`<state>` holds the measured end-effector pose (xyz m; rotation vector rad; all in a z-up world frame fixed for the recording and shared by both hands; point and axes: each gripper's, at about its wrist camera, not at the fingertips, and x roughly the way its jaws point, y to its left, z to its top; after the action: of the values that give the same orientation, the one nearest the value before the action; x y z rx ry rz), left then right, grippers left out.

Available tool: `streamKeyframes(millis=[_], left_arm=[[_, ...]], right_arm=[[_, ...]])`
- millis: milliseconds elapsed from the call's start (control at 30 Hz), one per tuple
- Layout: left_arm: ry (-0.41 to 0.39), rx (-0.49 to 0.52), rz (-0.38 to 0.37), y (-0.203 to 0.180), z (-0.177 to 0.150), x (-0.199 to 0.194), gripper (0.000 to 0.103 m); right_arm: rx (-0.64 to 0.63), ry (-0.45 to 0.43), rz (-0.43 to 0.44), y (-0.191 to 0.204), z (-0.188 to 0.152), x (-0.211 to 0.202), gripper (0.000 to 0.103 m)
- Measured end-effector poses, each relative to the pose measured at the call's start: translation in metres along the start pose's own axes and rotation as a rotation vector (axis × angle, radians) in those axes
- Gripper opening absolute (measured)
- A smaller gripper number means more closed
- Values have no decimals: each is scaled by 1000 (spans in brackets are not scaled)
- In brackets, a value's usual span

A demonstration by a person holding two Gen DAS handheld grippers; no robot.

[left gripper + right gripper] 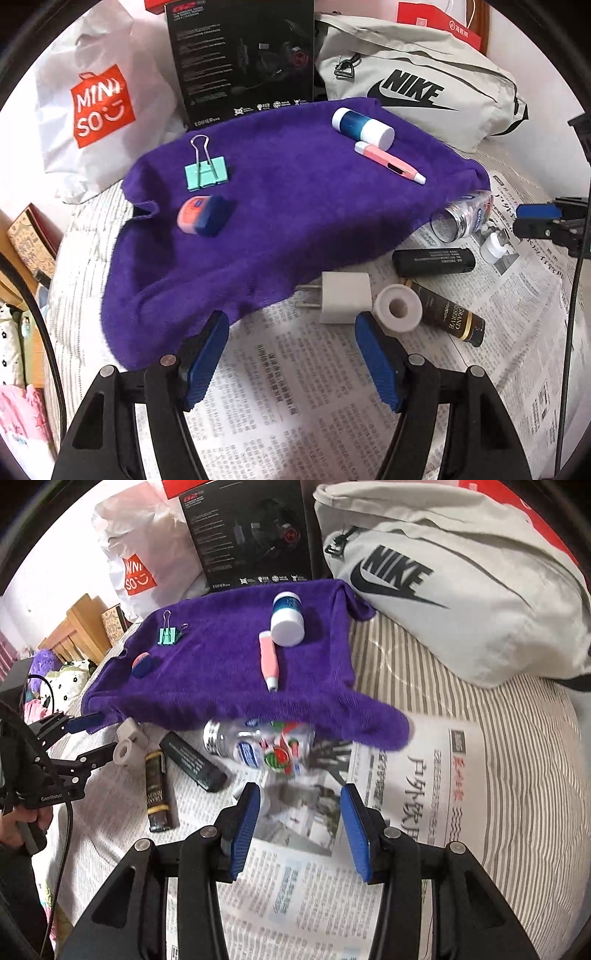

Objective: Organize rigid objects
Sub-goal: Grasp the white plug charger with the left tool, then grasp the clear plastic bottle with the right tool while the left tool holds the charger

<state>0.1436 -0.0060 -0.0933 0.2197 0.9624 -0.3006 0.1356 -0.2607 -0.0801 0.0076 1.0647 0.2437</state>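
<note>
Right wrist: purple towel (221, 672) edge overhangs clear bottle (258, 746) on newspaper (406, 775).

fuzzy cloth towel (288, 206); matt printed newspaper (295, 387).

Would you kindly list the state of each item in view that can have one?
Left gripper: open, empty.
Right gripper: open, empty.
Clear bottle: uncapped, lying on its side, partly under the towel.
Purple towel: spread out, rumpled.
Binder clip: closed, handles up.
Pink pen: capped, lying flat.
Blue tube: capped, lying down.
Grey bag: zipped shut.
</note>
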Motion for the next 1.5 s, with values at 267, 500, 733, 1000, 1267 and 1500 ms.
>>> streamKeyframes(millis=[267, 500, 733, 1000, 1267, 1500], left_arm=[[19, -32, -31, -11, 6, 8, 69], [47, -104, -1, -13, 15, 15, 71], [78, -153, 69, -14, 22, 25, 72], [65, -178, 70, -2, 17, 20, 72], [51, -137, 56, -13, 22, 23, 53], [47, -156, 23, -4, 19, 19, 42]], right_arm=[[31, 18, 7, -11, -10, 6, 45], [46, 36, 23, -15, -17, 12, 45], [55, 33, 37, -16, -18, 13, 45], [53, 17, 47, -15, -17, 12, 45], [42, -8, 65, 3, -6, 13, 52], [33, -27, 48, 17, 5, 14, 60]])
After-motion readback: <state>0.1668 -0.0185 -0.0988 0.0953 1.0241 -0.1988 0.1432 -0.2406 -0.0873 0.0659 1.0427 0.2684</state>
